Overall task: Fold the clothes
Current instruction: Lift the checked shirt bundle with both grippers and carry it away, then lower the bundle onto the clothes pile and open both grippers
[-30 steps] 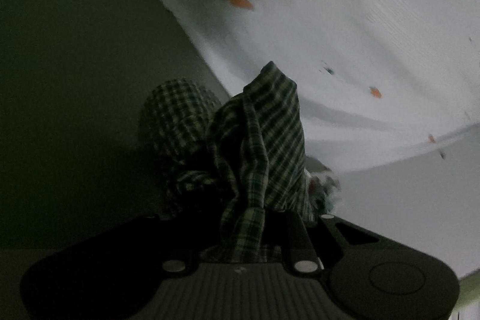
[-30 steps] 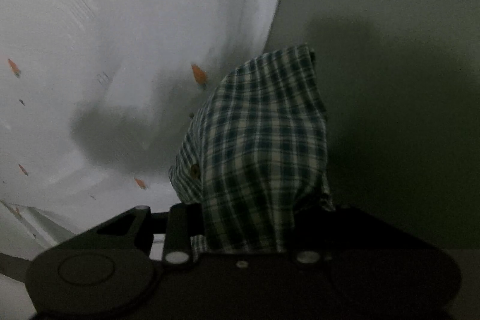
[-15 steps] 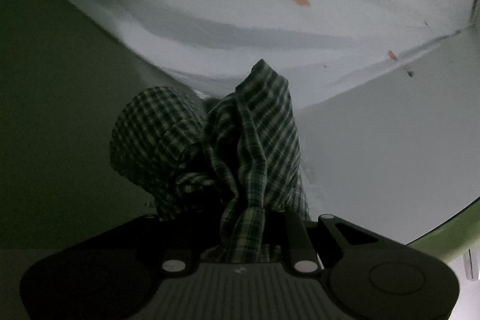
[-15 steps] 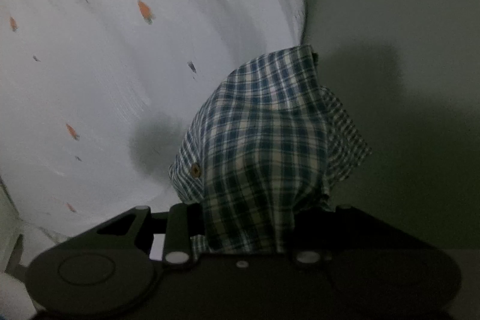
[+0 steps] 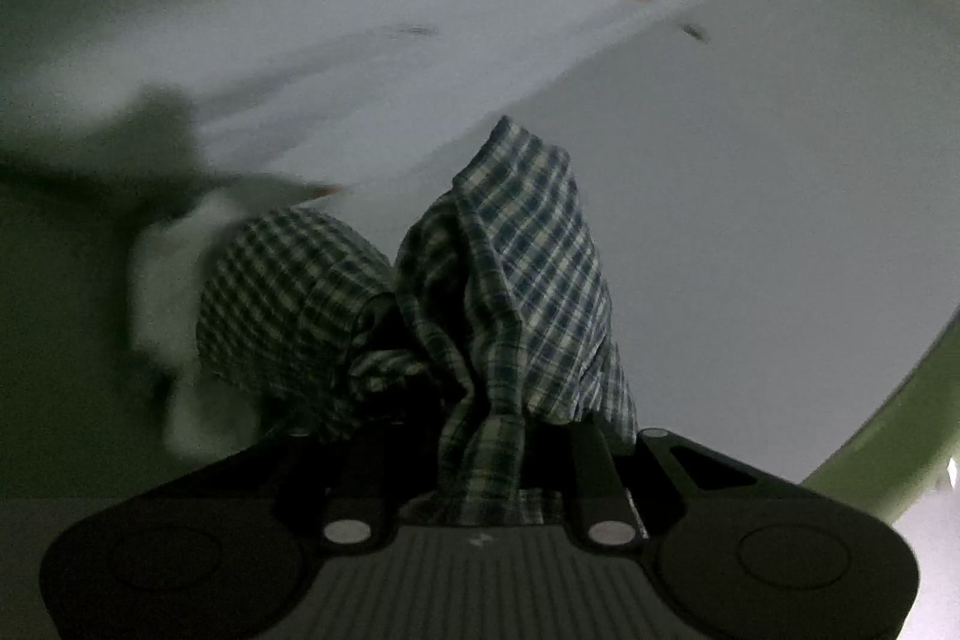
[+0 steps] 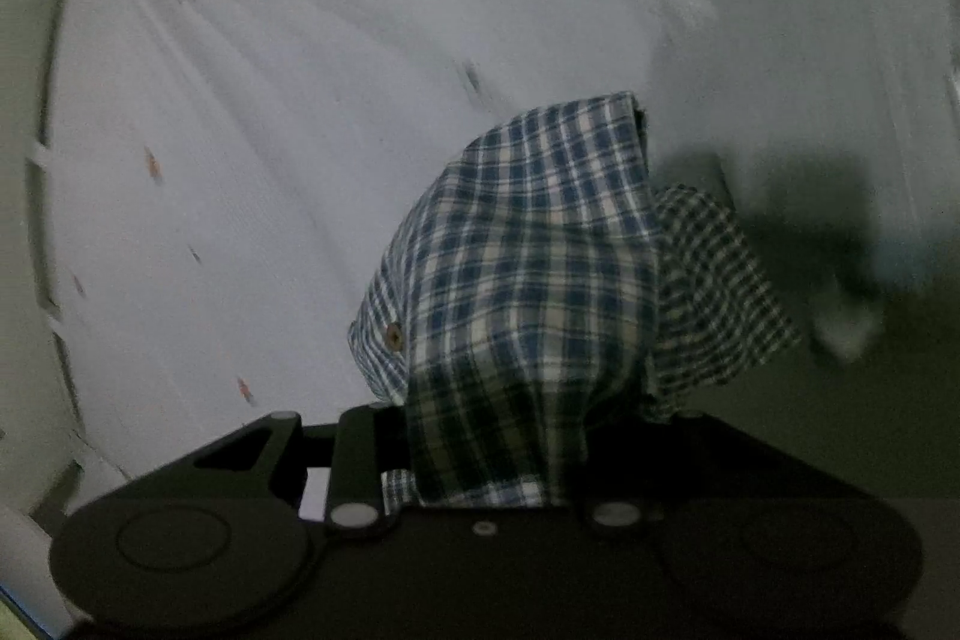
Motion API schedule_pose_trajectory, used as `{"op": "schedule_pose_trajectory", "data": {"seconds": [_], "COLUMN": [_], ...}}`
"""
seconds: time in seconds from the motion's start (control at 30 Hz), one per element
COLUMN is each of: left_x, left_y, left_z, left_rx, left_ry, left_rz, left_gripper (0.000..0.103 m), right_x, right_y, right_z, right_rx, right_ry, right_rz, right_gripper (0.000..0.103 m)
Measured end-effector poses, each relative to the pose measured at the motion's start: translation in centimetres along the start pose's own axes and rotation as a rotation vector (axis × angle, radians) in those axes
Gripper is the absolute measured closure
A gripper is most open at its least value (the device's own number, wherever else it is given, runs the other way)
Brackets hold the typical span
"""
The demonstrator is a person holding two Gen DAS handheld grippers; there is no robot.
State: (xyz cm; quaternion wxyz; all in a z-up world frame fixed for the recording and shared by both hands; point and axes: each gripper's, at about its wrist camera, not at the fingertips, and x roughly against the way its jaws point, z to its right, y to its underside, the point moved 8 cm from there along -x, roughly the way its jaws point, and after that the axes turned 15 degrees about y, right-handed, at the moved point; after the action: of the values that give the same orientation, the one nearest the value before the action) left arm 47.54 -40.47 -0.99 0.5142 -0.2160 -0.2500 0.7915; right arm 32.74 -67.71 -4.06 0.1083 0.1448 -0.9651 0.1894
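The left gripper (image 5: 480, 436) is clamped on a bunch of the shirt (image 5: 510, 292). The shirt is blue, green and cream check. It sticks up out of the jaws in a tall crumpled peak. A second rounded lump of the same cloth bulges just to the left of the peak and lower down. The cloth fills the gap between the two black fingers, so the fingertips are hidden. Something pale and blurry (image 5: 174, 280) sits left of the lump; what it is cannot be told. Behind the shirt lies a white sheet (image 5: 390, 58) with small orange and dark marks on it. The sheet's edge runs up toward the top right. The picture is smeared, so small details are lost. A green edge (image 5: 888, 448) curves along the lower right.

The right gripper (image 6: 480, 436) also grips the shirt (image 6: 534, 250). Here the cloth stands up in one broad hood over the jaws. A brown button (image 6: 393, 335) shows on its left edge. A thinner flap of check hangs out to the right of the hood. The left finger (image 6: 357, 454) can be seen beside the cloth; the right one is covered. The white sheet (image 6: 240, 130) spreads across the left and top, with folds fanning out. A dark shadow lies on the right, past the flap.
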Motion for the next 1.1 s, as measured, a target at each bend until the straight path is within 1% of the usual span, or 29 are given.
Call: {"op": "schedule_pose_trajectory", "data": {"seconds": [0.1,0.2,0.33,0.43,0.5,0.57,0.6,0.67,0.73,0.8,0.83,0.87,0.9,0.93,0.97,1.1], "left_x": [-6.3,-12.3,-18.7,-22.6,-24.9,-27.1,-28.0,-30.2,-31.7,-33.0,-33.3,-33.3,-33.4,-33.7,-34.1,-34.2], "left_y": [-2.9,-5.8,-9.1,-11.0,-12.1,-12.9,-13.0,-13.0,-12.1,-11.4,-10.9,-10.5,-10.3,-10.3,-10.4,-9.7], "left_z": [1.3,2.1,1.8,0.9,-0.3,-2.7,-4.2,-8.4,-12.9,-17.4,-19.6,-20.9,-21.7,-21.7,-21.7,-21.1], "left_rx": [-0.077,-0.152,-0.194,-0.214,-0.215,-0.182,-0.160,-0.141,-0.148,-0.138,-0.116,-0.087,-0.065,-0.076,-0.094,-0.233], "left_ry": [0.030,0.052,0.082,0.096,0.104,0.107,0.095,0.024,-0.070,-0.166,-0.195,-0.190,-0.170,-0.156,-0.142,-0.175], "left_rz": [-0.058,-0.126,-0.214,-0.284,-0.330,-0.376,-0.394,-0.433,-0.469,-0.484,-0.483,-0.472,-0.451,-0.439,-0.429,-0.424], "left_gripper": [0.083,0.083,0.083,0.083,0.082,0.080,0.079,0.079,0.079,0.079,0.078,0.077,0.075,0.073,0.073,0.073], "right_x": [0.5,0.6,-0.3,-0.9,-1.1,-2.7,-3.4,-5.3,-7.8,-10.1,-11.1,-12.0,-11.9,-11.8,-11.4,-10.2], "right_y": [-4.7,-8.4,-12.2,-14.4,-14.9,-15.5,-15.7,-15.4,-15.2,-15.0,-14.8,-14.6,-14.5,-14.4,-14.2,-13.2], "right_z": [-0.5,-0.7,-0.2,-0.5,-0.4,0.1,0.7,2.2,4.7,7.8,9.4,11.0,11.3,11.6,10.8,7.2], "right_rx": [-0.034,-0.069,-0.129,-0.139,-0.132,-0.144,-0.156,-0.141,-0.114,-0.133,-0.143,-0.154,-0.111,-0.067,0.012,0.326], "right_ry": [-0.046,-0.072,-0.103,-0.097,-0.068,-0.010,0.035,0.144,0.302,0.445,0.513,0.581,0.612,0.643,0.685,0.847], "right_rz": [0.098,0.203,0.314,0.406,0.474,0.544,0.583,0.642,0.663,0.623,0.600,0.578,0.598,0.618,0.650,0.778], "right_gripper": [0.068,0.068,0.068,0.068,0.068,0.068,0.068,0.066,0.060,0.054,0.054,0.052,0.039,0.034,0.030,0.029]}}
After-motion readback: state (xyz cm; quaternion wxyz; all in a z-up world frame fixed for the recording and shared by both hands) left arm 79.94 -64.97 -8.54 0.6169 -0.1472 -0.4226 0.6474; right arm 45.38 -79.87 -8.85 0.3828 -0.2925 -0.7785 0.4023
